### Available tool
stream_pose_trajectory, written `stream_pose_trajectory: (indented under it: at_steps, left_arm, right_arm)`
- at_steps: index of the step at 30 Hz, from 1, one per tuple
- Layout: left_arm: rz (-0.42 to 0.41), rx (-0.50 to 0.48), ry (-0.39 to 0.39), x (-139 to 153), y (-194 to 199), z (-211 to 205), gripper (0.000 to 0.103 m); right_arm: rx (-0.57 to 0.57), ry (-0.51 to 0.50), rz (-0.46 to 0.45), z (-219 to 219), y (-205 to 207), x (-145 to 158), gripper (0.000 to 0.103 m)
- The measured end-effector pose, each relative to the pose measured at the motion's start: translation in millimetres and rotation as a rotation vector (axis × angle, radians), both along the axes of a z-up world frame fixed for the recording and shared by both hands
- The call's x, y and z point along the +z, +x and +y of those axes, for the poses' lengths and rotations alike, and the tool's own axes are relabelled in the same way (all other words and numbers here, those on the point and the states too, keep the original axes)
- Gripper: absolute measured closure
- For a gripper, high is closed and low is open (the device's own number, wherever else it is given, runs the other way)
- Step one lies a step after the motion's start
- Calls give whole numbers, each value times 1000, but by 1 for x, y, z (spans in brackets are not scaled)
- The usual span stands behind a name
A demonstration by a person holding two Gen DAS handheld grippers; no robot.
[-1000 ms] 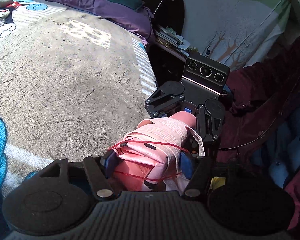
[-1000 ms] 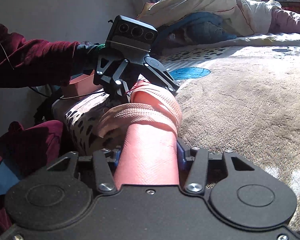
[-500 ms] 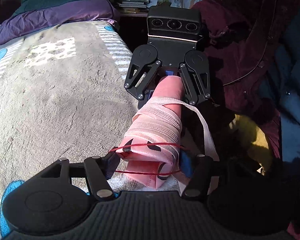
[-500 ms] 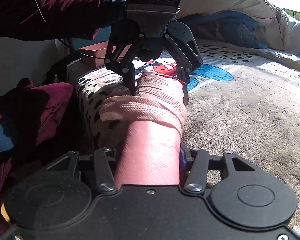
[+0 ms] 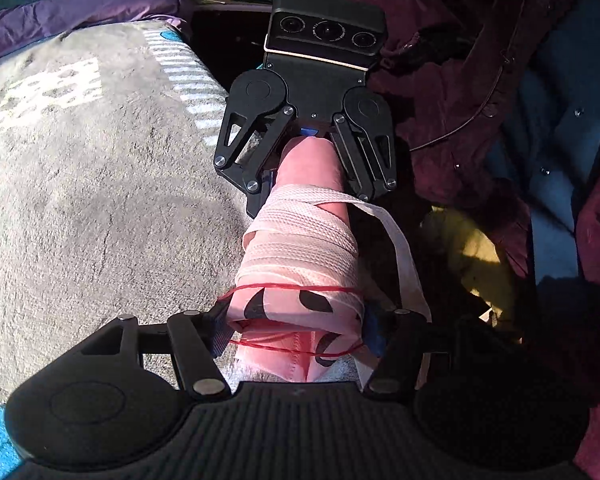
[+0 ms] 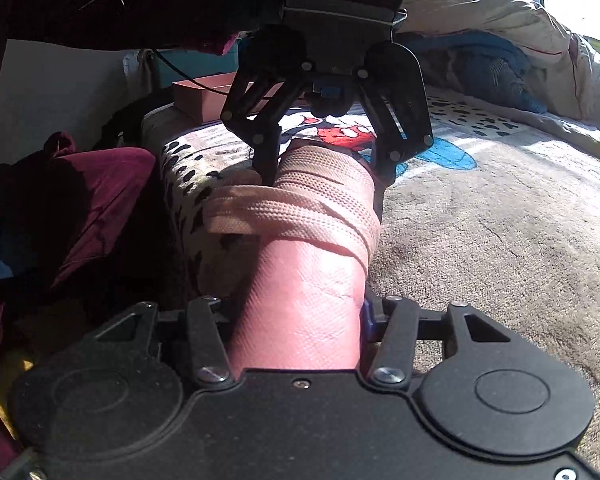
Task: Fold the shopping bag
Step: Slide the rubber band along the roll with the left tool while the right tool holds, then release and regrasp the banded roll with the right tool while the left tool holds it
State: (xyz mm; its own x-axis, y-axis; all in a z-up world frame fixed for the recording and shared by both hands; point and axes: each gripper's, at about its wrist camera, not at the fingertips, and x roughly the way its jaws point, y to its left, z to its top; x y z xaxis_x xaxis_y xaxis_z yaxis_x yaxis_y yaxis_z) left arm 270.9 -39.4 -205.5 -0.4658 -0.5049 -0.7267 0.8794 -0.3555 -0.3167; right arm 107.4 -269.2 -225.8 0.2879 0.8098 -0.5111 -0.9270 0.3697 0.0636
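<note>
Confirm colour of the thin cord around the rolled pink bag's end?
Red. The thin cord loops the rolled pink shopping bag near the left gripper; clearest in left wrist view.

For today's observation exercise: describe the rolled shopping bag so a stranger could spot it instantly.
Look past the edge of the grey blanket, between the two black grippers. The left gripper and right gripper each clamp an end of the pink shopping bag. Only it has woven straps wound round it.

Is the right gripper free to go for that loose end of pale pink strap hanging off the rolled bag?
Probably not yet: the right gripper is shut on the rolled pink shopping bag. The loose pale pink woven strap end hangs unobstructed, though.
</note>
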Motion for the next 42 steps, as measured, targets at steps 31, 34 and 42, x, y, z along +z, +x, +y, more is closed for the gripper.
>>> stream_pose_trajectory:
  at_steps: [31,34,42]
  left_arm:
    - [43,507,-38,-10,-34,40,51]
    - [22,517,-42,-8,-38,42,51]
    - [-30,534,-28,-4,-46,37,51]
  right_arm:
    - [-110,50,71,-3,-9,8,47]
    - [-105,-27,68,-5,-12,21,42]
    - [-70,-117,102,-16,-14,58,35]
